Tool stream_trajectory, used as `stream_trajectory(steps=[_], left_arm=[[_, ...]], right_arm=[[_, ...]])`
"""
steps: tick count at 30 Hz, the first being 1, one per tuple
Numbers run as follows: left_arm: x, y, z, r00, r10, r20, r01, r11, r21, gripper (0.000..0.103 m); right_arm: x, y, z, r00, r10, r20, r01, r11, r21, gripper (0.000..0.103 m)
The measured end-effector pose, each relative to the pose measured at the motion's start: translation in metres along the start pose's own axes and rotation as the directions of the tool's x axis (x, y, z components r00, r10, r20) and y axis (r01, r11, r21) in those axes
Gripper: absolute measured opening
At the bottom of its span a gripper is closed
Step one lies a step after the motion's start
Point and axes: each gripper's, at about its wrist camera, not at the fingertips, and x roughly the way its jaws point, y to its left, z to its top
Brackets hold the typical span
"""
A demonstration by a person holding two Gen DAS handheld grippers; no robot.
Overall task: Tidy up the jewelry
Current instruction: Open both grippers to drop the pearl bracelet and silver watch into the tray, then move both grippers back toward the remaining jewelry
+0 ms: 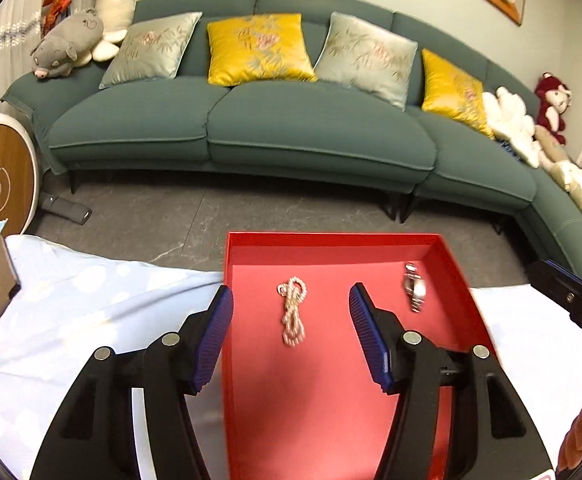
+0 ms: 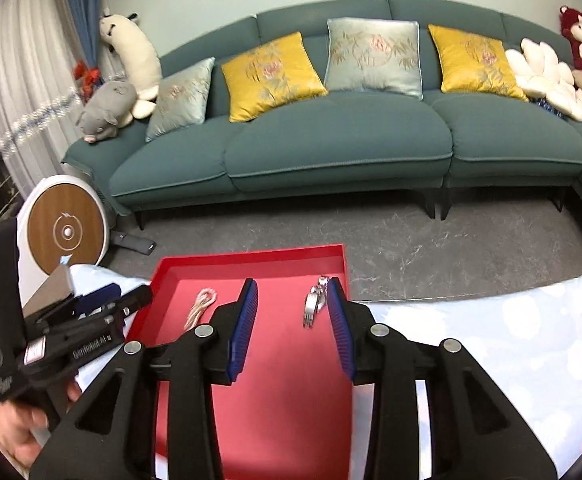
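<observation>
A pale blue cloud-patterned cloth (image 1: 71,320) covers the surface; a shallow red rectangular tray (image 1: 331,392) lies directly on it.

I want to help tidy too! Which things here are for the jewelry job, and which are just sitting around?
For the job: red tray, pearl necklace, silver watch, left gripper and right gripper, both open.

Just lying about: green sofa, yellow cushions, grey pig toy, red monkey toy, round wooden-faced machine.
</observation>
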Motion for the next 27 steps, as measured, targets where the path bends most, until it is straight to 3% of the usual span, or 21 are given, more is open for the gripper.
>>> stream_trajectory(steps=[5,8,12,21,24,27], left_arm=[[-0.075,0.002,-0.039,1.0,0.006,-0.01,-0.006,1.0,0.018,0.058],[-0.108,-0.004,-0.06,0.999,0.04,-0.036,-0.039,0.999,0.036,0.058],[-0.142,-0.001,-0.099,0.997,0.024,-0.067,-0.024,1.0,-0.006,0.058],[-0.155,0.017,-0.183,0.986,0.05,-0.16,-0.072,0.988,-0.135,0.058],[-0.148,0.025,-0.201,0.984,0.05,-0.173,-0.083,0.978,-0.191,0.058],[-0.14,0.023,-0.206,0.983,0.037,-0.182,-0.07,0.982,-0.178,0.058]], right_arm=[[-0.092,0.007,-0.037,1.0,0.003,0.013,-0.003,1.0,-0.022,0.048],[-0.128,0.017,-0.062,1.0,-0.023,-0.013,0.022,0.999,-0.043,0.049],[-0.162,0.024,-0.106,0.999,-0.036,-0.037,0.034,0.999,-0.041,0.049],[-0.161,0.028,-0.196,0.985,-0.052,-0.163,0.058,0.998,0.037,0.049],[-0.151,0.032,-0.217,0.979,-0.056,-0.195,0.071,0.995,0.072,0.049],[-0.14,0.037,-0.228,0.974,-0.04,-0.224,0.062,0.994,0.088,0.049]])
